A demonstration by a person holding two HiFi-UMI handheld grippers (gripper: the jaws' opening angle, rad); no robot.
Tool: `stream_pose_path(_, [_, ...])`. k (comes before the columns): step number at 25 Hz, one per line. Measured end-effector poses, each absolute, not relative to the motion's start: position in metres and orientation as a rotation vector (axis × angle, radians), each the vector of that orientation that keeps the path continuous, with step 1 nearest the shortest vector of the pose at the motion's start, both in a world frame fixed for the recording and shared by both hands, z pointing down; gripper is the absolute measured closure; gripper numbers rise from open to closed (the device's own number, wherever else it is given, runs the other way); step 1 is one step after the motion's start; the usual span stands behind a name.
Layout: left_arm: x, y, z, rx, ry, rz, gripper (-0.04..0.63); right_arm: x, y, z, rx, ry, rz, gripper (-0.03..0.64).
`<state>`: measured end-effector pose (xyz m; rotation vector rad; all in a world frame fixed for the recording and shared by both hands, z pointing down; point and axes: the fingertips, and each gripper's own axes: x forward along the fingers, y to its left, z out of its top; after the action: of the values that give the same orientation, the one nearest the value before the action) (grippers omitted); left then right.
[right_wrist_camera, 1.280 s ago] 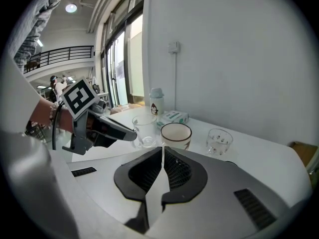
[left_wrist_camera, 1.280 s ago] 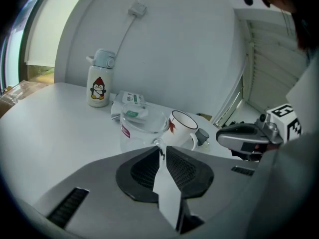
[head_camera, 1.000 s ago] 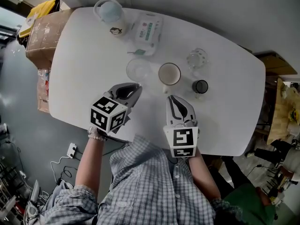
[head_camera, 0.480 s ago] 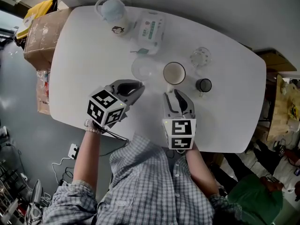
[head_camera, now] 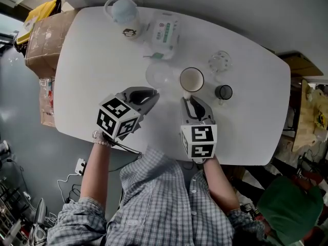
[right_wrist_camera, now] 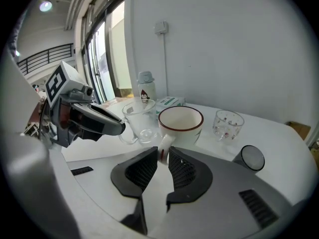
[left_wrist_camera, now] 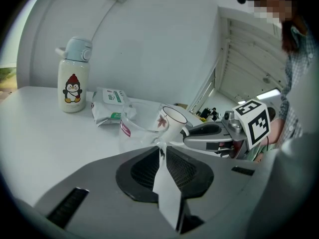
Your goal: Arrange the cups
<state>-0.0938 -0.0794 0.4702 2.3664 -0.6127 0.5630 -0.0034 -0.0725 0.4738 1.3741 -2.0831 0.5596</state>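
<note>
A white, red-rimmed mug stands upright, its handle between the right gripper's jaws, which have just been closing. The left gripper's tip pinches the clear glass mug's handle. A spotted glass and a dark cup stand beyond.

Left tongs pinch clear cup handle; mug beside.

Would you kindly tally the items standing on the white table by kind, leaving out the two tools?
Cups: 4 (clear mug, white mug, spotted glass, dark cup)
Bottle: 1
Wipes pack: 1
Total: 6
</note>
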Motion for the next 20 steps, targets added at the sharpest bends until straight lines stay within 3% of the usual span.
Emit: stream_pose_path(20, [-0.094,-0.080,0.470,2.356,-0.636,0.551,0.548,-0.029,-0.060,0.474,1.054,-2.324,0.627,0.552])
